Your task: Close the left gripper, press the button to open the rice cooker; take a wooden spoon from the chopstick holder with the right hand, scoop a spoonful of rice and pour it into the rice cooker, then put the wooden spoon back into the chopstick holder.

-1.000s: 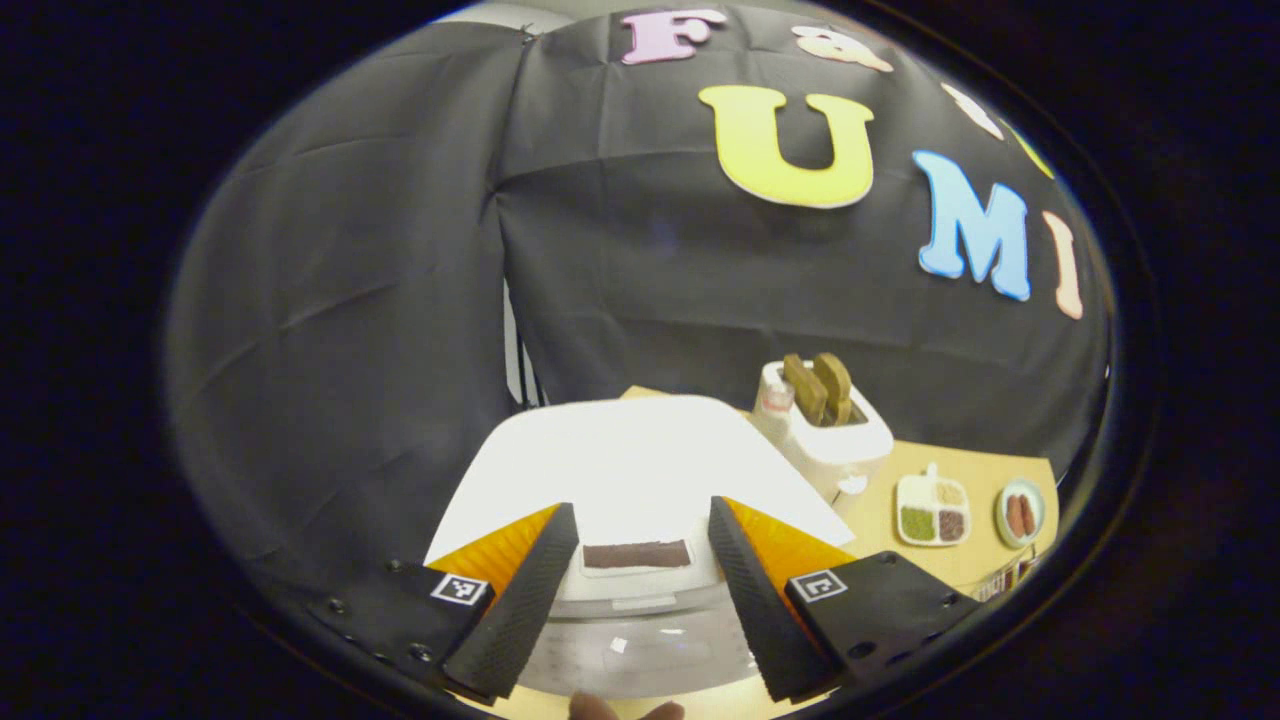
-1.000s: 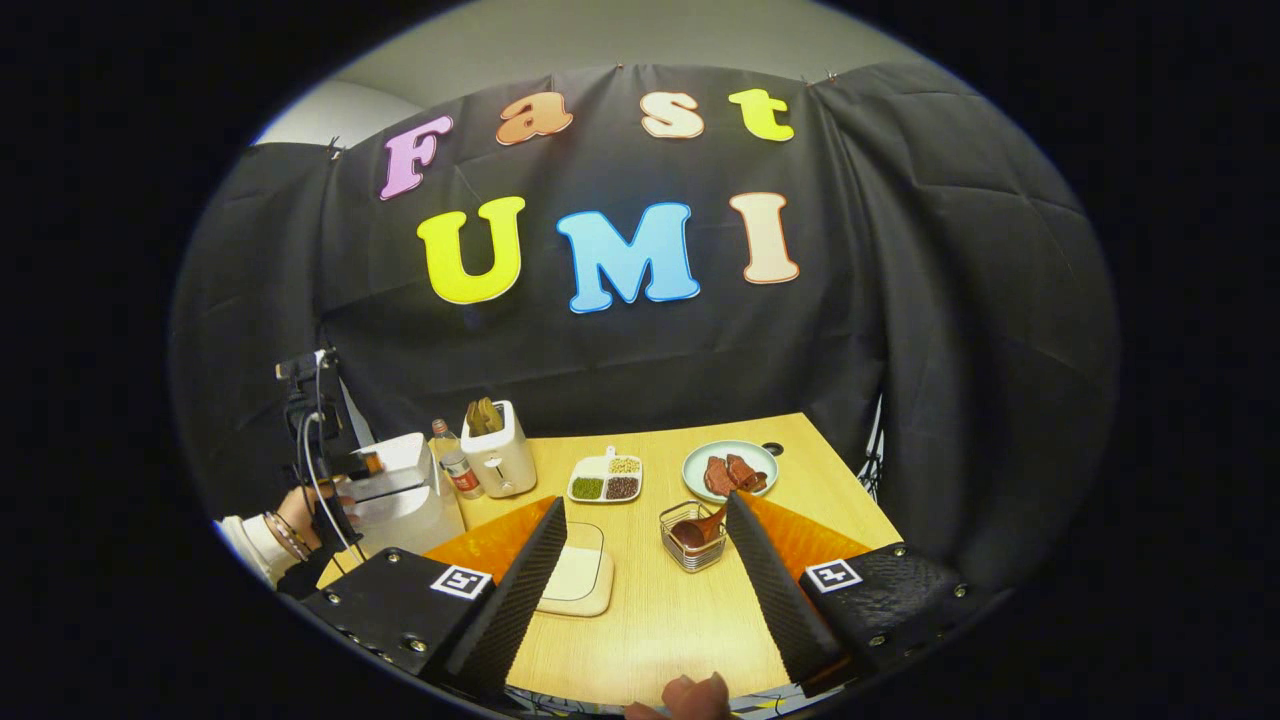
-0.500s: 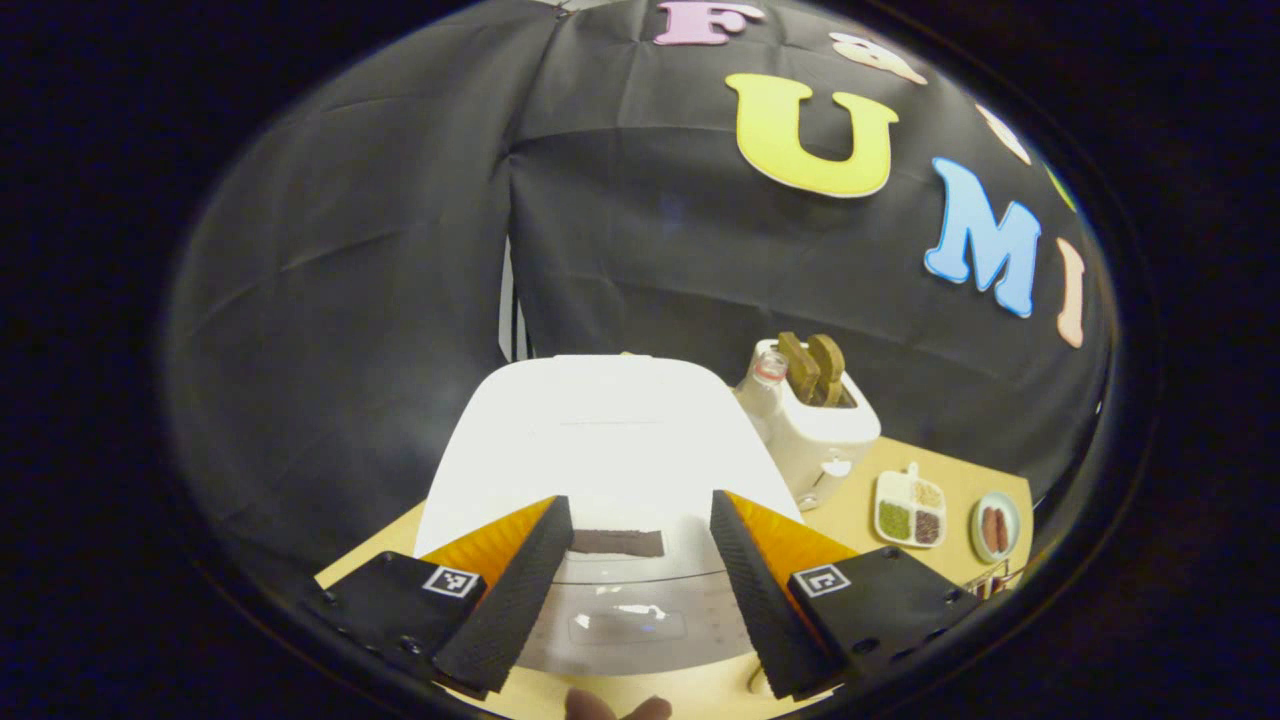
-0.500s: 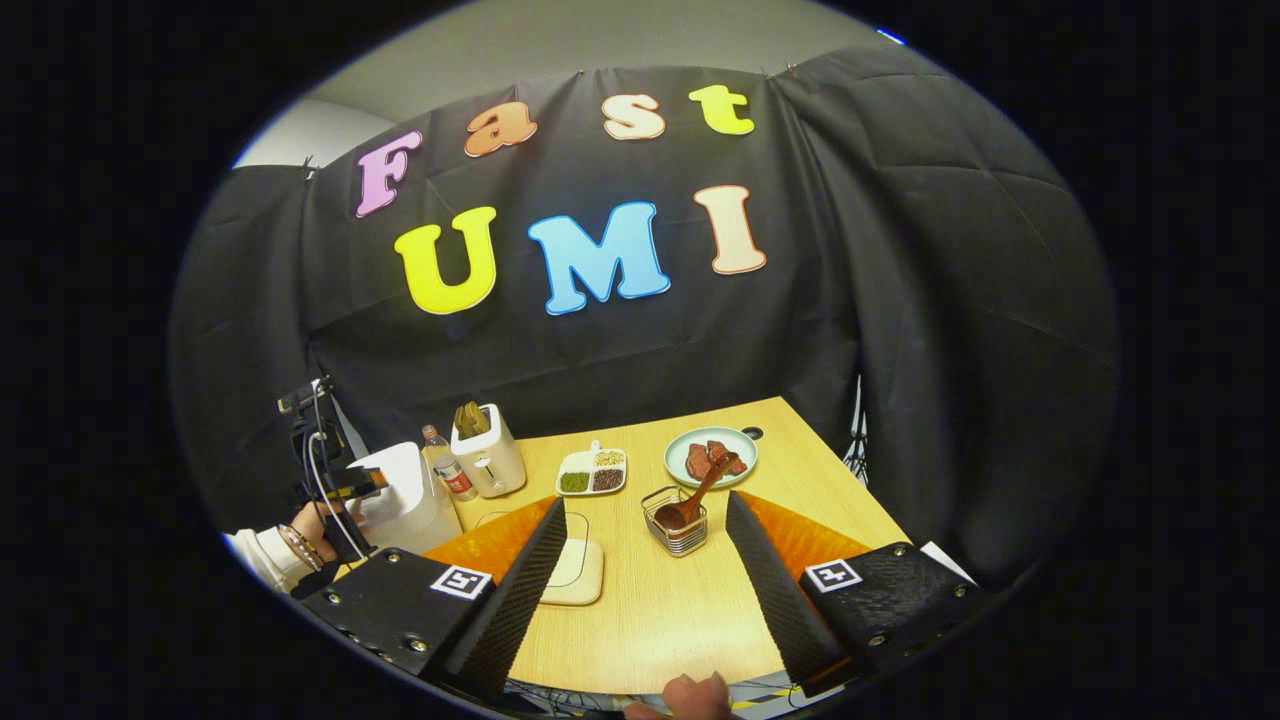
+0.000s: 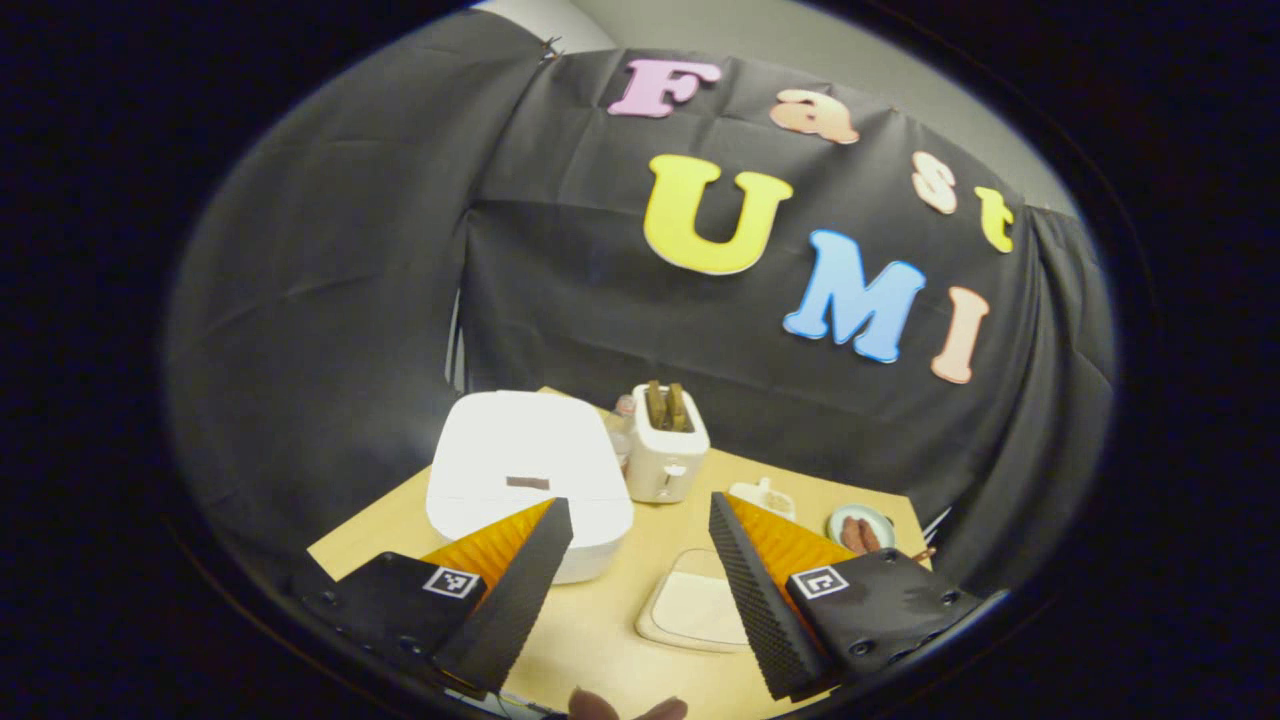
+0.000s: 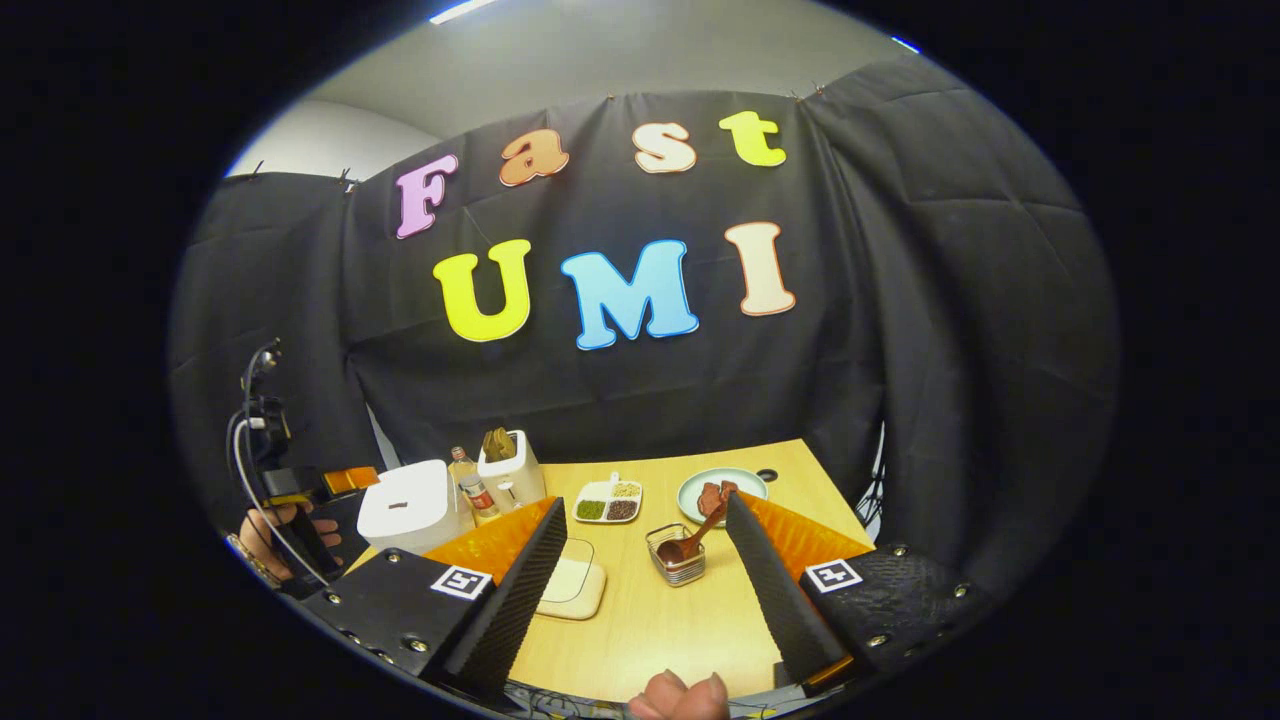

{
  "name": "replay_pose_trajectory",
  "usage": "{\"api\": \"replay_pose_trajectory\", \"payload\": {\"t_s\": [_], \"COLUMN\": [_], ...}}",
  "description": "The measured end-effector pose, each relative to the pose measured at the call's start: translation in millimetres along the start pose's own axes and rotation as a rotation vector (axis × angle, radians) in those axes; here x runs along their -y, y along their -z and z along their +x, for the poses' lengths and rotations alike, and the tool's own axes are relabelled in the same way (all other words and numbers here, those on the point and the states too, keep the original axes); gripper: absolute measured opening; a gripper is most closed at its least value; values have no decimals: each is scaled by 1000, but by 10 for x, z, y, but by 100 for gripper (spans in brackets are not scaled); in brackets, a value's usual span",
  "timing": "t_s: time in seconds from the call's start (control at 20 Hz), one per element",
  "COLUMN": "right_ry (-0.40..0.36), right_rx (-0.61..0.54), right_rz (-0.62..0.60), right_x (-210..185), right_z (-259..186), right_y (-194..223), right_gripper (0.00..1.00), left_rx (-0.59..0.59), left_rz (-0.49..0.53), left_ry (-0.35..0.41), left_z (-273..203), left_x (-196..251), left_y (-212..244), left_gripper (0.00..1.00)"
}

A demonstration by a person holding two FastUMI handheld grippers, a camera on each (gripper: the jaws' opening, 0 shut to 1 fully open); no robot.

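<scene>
- Where the wooden table meets the booth's rear-left corner, the white rice cooker sits with its lid down; in the left gripper view it lies ahead and left of the left gripper, partly behind that gripper's left finger, with a small dark button on the lid top.
- Left gripper: fingers spread wide apart, nothing between them, raised over the table and not touching the cooker. In the right gripper view it appears at far left, held by a hand just beside the cooker.
- Right gripper: fingers spread wide apart, nothing held, above the near table edge.
- White toaster with two bread slices stands just right of the cooker, a small bottle between them.
- Pale cutting board lies near the right gripper's left finger.
- Wire chopstick holder stands between the right gripper's fingers, farther off.
- Wooden spoon rests in the holder, bowl end down, long axis tilted up and to the right toward the plate.
- Divided dish of grains sits left of the plate.
</scene>
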State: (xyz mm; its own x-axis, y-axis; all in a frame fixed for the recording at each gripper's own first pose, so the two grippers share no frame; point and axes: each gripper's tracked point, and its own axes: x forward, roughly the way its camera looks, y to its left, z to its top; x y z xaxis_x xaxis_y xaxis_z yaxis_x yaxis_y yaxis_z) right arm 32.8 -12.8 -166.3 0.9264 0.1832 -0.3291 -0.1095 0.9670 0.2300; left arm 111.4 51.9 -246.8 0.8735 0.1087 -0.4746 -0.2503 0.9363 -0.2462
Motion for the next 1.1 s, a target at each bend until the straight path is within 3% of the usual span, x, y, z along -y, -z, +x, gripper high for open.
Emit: {"api": "replay_pose_trajectory", "payload": {"t_s": [0.1, 0.2, 0.45, 0.7, 1.1], "right_ry": [-29, -25, -16, 68, 78], "right_rx": [17, 58, 160, 382, 399], "right_rz": [-3, -5, -43, -37, -95], "right_x": [20, 122, 133, 123, -228], "right_z": [-111, -187, -513, -986, -1111], "right_y": [-190, -407, -896, -1497, -1348], "right_gripper": [98, 98, 98, 98, 98], "left_rx": [84, 209, 408, 400, 459], "left_rz": [48, 94, 150, 165, 226], "left_ry": [57, 95, 163, 243, 292], "left_z": [-531, -1087, -2259, -2488, -2652], "left_x": [398, 726, 1252, 1491, 1535], "left_y": [-253, -567, -946, -982, -1247], "left_gripper": [100, 94, 92, 92, 92]}}
